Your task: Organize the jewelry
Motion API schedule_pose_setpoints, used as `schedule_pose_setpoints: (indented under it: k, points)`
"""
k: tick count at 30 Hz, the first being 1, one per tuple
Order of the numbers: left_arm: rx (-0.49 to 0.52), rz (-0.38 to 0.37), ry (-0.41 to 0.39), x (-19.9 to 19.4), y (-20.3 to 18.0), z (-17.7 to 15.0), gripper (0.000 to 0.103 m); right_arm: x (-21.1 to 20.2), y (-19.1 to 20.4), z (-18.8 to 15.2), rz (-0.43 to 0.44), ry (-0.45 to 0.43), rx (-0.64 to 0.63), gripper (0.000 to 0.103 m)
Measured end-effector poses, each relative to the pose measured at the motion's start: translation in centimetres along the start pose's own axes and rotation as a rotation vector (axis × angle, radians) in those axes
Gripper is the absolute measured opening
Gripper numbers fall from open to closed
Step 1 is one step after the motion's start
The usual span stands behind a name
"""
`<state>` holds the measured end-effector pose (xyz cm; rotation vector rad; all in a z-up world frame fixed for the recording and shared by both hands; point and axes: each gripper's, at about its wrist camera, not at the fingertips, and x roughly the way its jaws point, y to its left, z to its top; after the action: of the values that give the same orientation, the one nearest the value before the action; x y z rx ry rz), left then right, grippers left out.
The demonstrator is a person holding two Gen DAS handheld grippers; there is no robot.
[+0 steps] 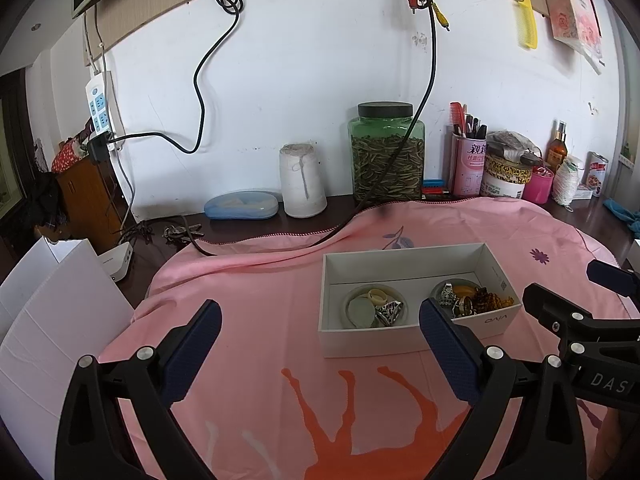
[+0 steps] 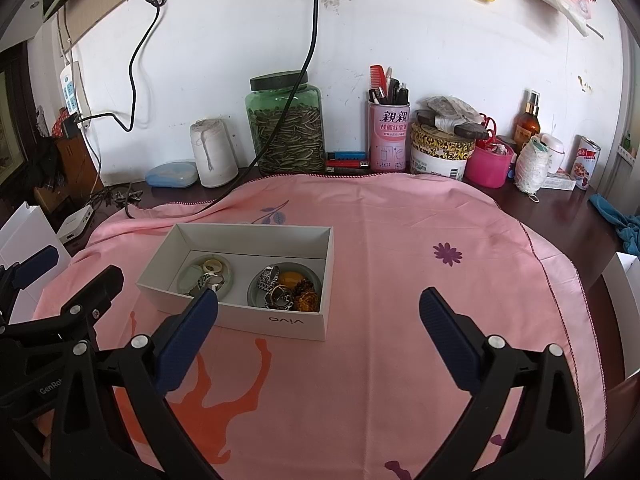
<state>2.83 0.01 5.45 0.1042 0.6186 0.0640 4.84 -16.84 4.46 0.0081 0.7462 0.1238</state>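
1. Sitting in two round shallow dishes inside the open white cardboard box, your jewelry looks sorted already: pale rings left, silver and amber pieces right.
2. Both your left gripper and right gripper gape wide, holding nothing.
3. Little seems left; the pink floral cloth offers free room at frame right, cluttered edge at top.
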Motion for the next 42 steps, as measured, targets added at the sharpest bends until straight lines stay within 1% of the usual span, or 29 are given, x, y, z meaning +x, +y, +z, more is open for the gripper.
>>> schedule_pose_setpoints:
  k: [8,13,24,34,42]
  points:
    - [0.001,-0.002,-0.001,-0.02,-0.05,-0.03,0.097,0.02,-0.02,0.02,0.001,0.001,0.001,0.096]
    - [0.011,0.012,-0.031,-0.41,0.19,-0.02,0.097,-0.02,0.09,-0.14,0.005,0.000,0.007,0.096]
    - [0.020,-0.013,-0.042,-0.60,-0.03,0.08,0.097,0.49,-0.02,-0.15,-0.002,0.017,0.023,0.096]
    - [0.016,-0.012,-0.038,-0.54,0.04,0.08,0.097,0.55,0.06,-0.11,-0.007,0.020,0.014,0.096]
    - [0.008,-0.012,-0.008,-0.06,0.12,0.03,0.097,0.47,-0.12,-0.07,-0.003,0.018,0.021,0.096]
